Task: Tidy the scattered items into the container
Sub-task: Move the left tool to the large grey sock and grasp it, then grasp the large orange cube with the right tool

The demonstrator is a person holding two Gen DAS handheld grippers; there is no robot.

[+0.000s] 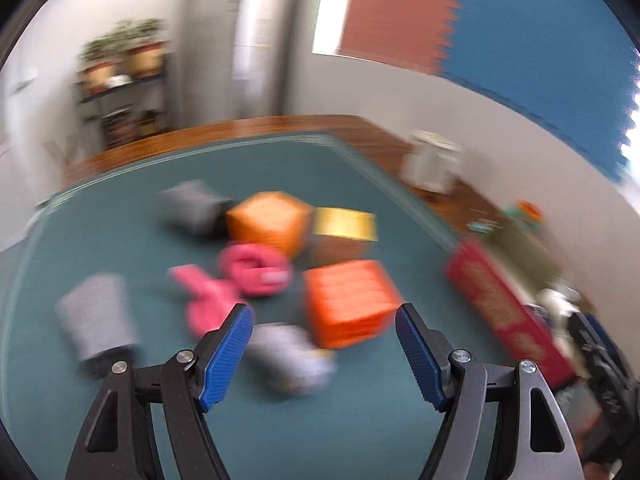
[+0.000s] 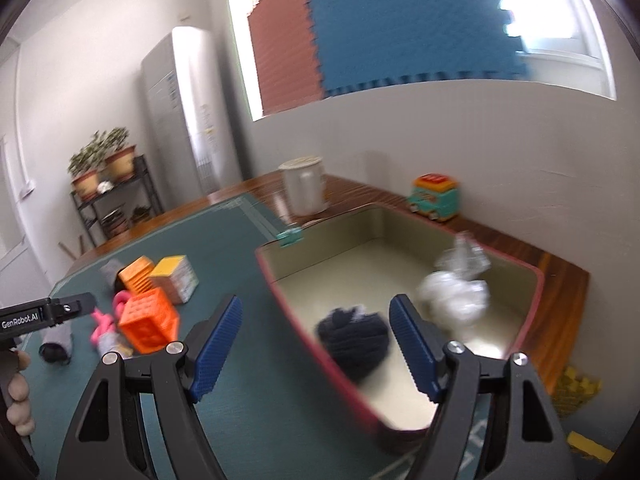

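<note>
Both tongs spread, empty; dark bundle (image 2: 354,342) inside red container (image 2: 304,320), right view only.

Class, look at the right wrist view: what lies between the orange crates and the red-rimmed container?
Only bare green mat separates the orange crates from the container; nothing rests on that stretch in the right wrist view.

Black tool (image 2: 316,344) arms, ribbed blue pads (image 2: 216,346), seemingly rubber.

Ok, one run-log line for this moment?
left gripper: open, empty | right gripper: open, empty | container: dark bundle, white bundle | mat: orange cubes, socks left
</note>
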